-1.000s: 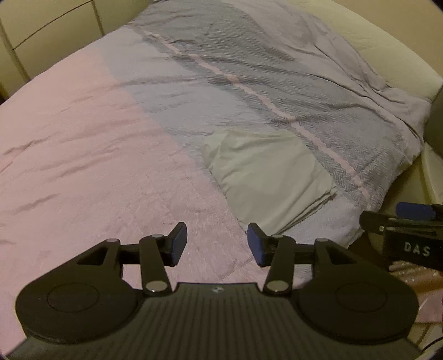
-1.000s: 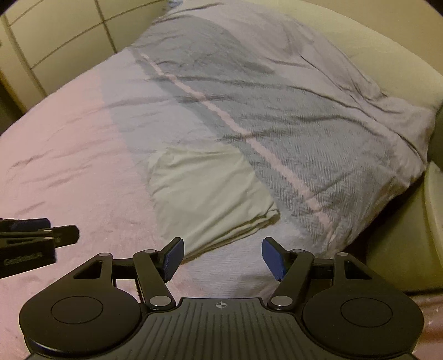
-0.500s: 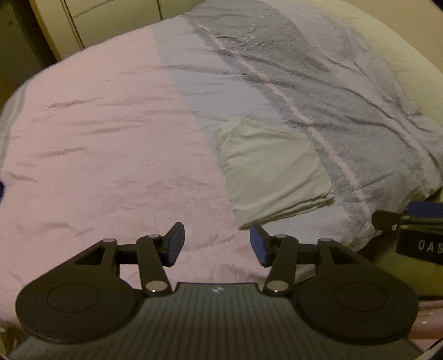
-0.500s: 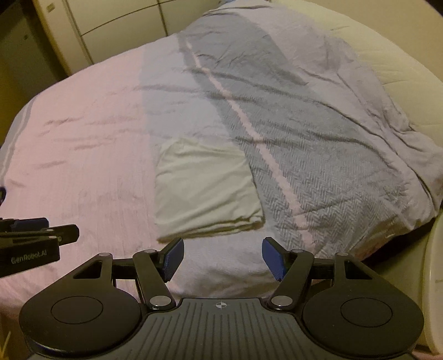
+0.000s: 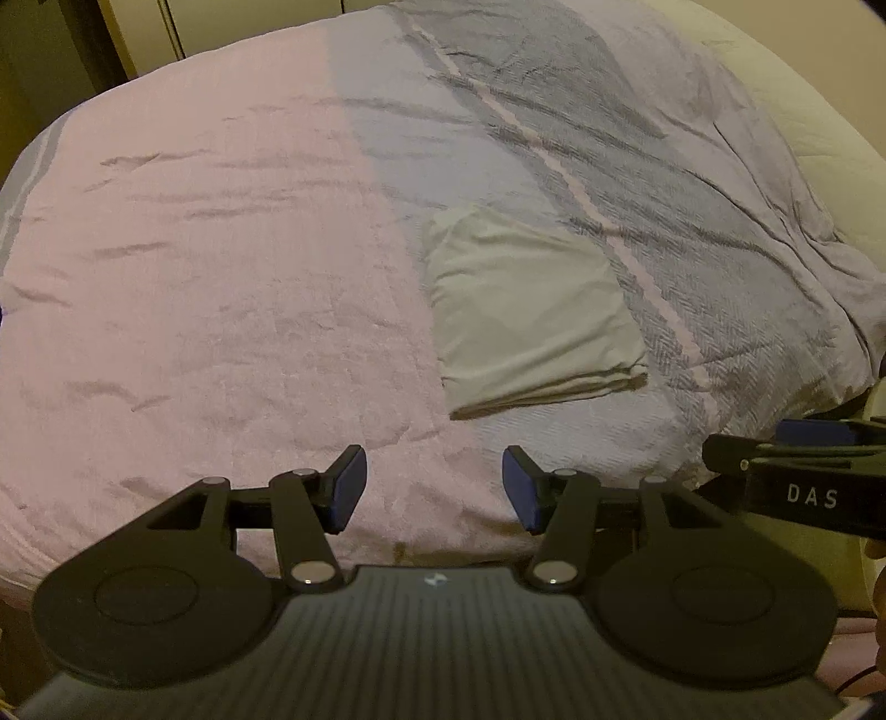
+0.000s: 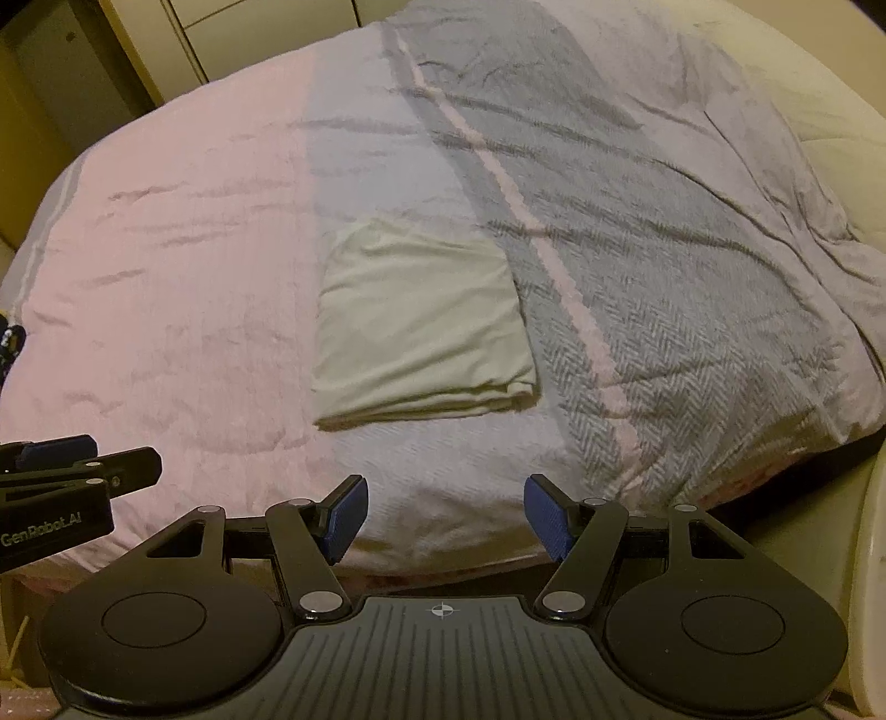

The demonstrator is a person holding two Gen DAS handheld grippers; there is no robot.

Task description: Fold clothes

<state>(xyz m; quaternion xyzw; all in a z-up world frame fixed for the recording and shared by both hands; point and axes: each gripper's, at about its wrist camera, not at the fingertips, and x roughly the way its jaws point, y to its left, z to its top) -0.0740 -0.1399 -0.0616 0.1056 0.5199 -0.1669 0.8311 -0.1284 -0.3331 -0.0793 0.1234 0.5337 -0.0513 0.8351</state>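
The left claw [image 5: 433, 490] is released, its two blue ribbed pads spread wide with nothing between them, and it hangs over the near edge of the bed [image 5: 194, 288]. The right claw [image 6: 444, 518] is likewise released and empty, its pads also blue and ribbed, mounted on black hinged linkages above a ridged dark body. Each claw shows at the edge of the other's view: the right one enters the left wrist view from the right, and the left one enters the right wrist view from the left.

Beyond both claws, apart from them and further up the bed, lies the folded garment [image 5: 531, 310]. In the left wrist view it sits ahead and slightly to the right of the claw; in the right wrist view [image 6: 421, 327] it sits ahead and a little to the left. It is a pale grey-green, smooth cloth folded into a flat rectangle, with stacked layers showing along its near edge.

The garment rests on the bed cover, across the seam where a pink, softly wrinkled section meets a grey-lavender section. To the right runs a darker herringbone-weave band [image 6: 664, 310] crossed by a thin pale stripe. Cream cabinet panels [image 6: 266, 27] stand behind the bed.
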